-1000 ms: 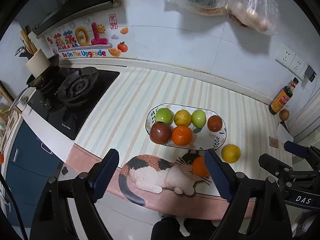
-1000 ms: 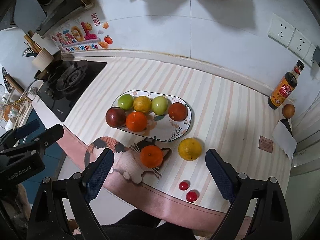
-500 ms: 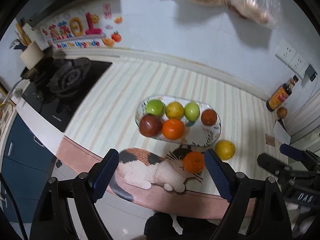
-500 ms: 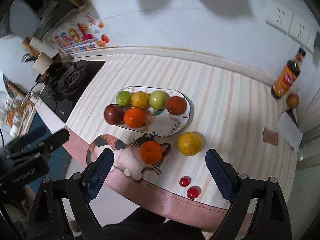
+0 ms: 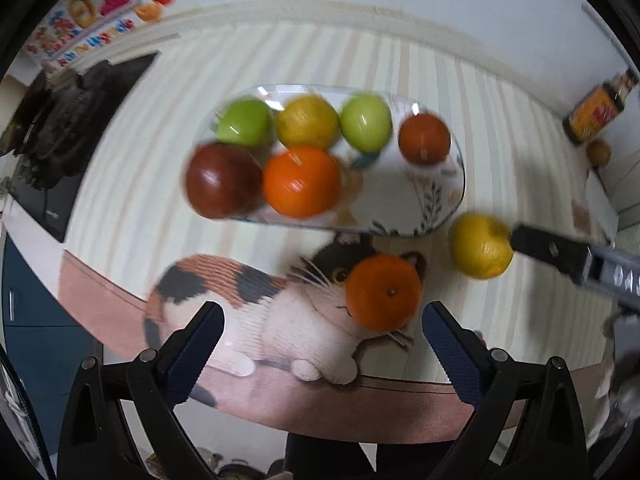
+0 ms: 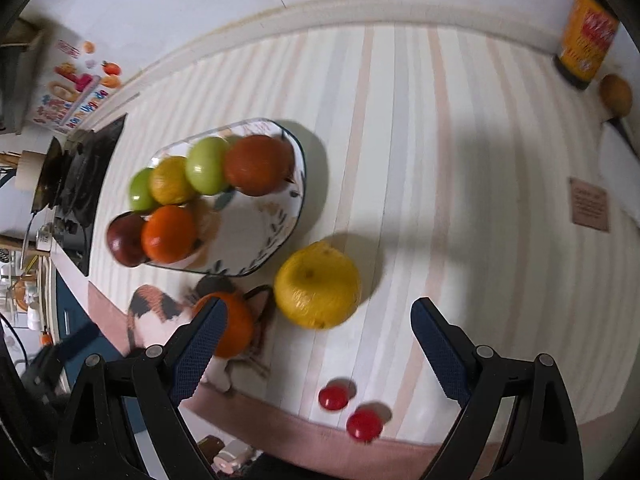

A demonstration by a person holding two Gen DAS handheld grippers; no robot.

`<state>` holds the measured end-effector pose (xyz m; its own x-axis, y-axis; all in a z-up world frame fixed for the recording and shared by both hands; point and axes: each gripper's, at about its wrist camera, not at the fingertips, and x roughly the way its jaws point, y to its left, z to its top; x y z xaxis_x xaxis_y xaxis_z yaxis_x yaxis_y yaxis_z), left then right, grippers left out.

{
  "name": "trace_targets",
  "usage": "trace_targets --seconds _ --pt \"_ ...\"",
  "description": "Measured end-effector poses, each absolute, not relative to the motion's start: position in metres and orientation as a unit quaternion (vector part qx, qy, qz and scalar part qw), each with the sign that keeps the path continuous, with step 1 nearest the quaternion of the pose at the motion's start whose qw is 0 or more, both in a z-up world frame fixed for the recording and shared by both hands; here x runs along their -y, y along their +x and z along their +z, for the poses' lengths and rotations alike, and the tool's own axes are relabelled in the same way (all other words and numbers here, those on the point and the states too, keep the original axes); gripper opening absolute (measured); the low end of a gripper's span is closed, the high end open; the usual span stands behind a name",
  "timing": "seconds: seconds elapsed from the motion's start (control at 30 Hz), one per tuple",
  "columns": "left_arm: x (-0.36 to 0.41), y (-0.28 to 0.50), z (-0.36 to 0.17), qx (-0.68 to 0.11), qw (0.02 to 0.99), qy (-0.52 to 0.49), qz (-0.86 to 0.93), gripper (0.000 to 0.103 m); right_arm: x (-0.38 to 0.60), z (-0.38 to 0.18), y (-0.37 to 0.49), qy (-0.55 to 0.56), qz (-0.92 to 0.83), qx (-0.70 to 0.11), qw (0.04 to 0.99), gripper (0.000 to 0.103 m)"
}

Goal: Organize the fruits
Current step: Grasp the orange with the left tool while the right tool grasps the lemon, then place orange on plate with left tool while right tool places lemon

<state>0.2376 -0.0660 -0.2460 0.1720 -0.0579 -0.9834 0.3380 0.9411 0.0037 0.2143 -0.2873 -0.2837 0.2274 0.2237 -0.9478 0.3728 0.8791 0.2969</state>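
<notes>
An oval patterned plate [image 5: 440, 200] [image 6: 280, 216] holds several fruits: two green, one yellow, a dark red apple [image 5: 220, 180], an orange and a red-orange one. A loose orange [image 5: 382, 292] [image 6: 236, 330] lies on the cat picture in front of the plate. A loose yellow fruit [image 5: 480, 246] [image 6: 318, 284] sits to its right. My left gripper [image 5: 322, 344] hangs above the loose orange with its jaws opening, nothing between them. My right gripper [image 6: 316, 340] is open just above the yellow fruit, empty; one of its fingers [image 5: 548, 248] shows beside that fruit in the left wrist view.
Two small red tomatoes [image 6: 334, 397] [image 6: 363, 424] lie near the counter's front edge. A sauce bottle [image 5: 596, 114] [image 6: 586, 44] and a brown round fruit [image 6: 616, 94] stand at the back right. A gas hob [image 5: 72, 128] is at the left. A card [image 6: 590, 204] lies right.
Both grippers have dropped toward the counter, so the fruits look much larger. The left jaws have spread wider. The right gripper has rolled and now sits over the yellow fruit.
</notes>
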Motion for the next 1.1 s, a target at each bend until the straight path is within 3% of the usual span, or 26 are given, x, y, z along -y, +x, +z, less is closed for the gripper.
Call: trace_targets --seconds 0.1,0.13,0.17,0.23,0.4,0.47,0.53,0.63,1.1 --pt "0.076 0.238 -0.267 -0.645 0.742 0.124 -0.136 0.102 0.284 -0.311 0.230 0.248 -0.037 -0.641 0.725 0.088" --pt "0.079 0.238 -0.274 -0.650 0.736 0.128 -0.139 0.102 0.283 -0.321 0.234 0.248 -0.033 -0.651 0.717 0.084" --pt "0.082 0.239 -0.278 -0.654 0.732 0.130 -0.141 0.102 0.283 -0.327 0.236 0.249 -0.033 -0.656 0.712 0.072" --pt "0.086 0.240 -0.289 -0.663 0.723 0.130 -0.145 0.102 0.285 -0.334 0.236 0.267 -0.020 -0.652 0.709 0.067" --pt "0.095 0.244 -0.303 -0.669 0.714 0.130 -0.159 0.101 0.289 -0.334 0.224 0.251 -0.024 -0.666 0.702 0.067" --pt "0.100 0.244 -0.306 -0.668 0.713 0.131 -0.169 0.096 0.292 -0.335 0.217 0.255 -0.025 -0.671 0.696 0.067" --pt "0.105 0.244 -0.309 -0.667 0.711 0.132 -0.181 0.076 0.294 -0.336 0.209 0.258 -0.025 -0.672 0.693 0.067" --pt "0.108 0.243 -0.311 -0.667 0.709 0.117 -0.194 0.062 0.295 -0.339 0.207 0.273 -0.022 -0.673 0.687 0.067" --pt "0.075 0.239 -0.308 -0.669 0.716 0.100 -0.174 0.061 0.294 -0.355 0.204 0.289 -0.018 -0.681 0.673 0.067"
